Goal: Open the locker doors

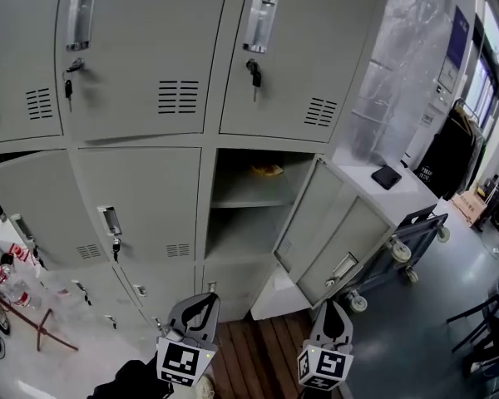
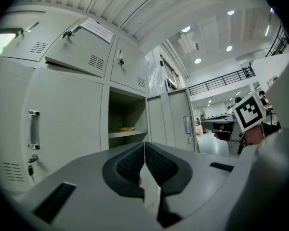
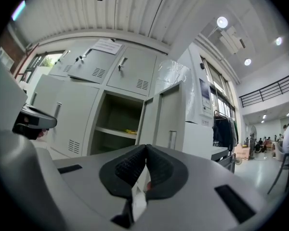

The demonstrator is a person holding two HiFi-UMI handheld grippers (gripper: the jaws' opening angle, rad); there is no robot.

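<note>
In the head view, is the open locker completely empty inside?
No, a small yellow object lies on the shelf of the open locker.

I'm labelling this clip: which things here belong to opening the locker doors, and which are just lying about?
For the job: open locker door; closed locker door beside it; upper locker doors; left gripper, shut; right gripper, shut.
Lying about: yellow item on the shelf; wheeled cart; flat black item; hanging coats.
</note>
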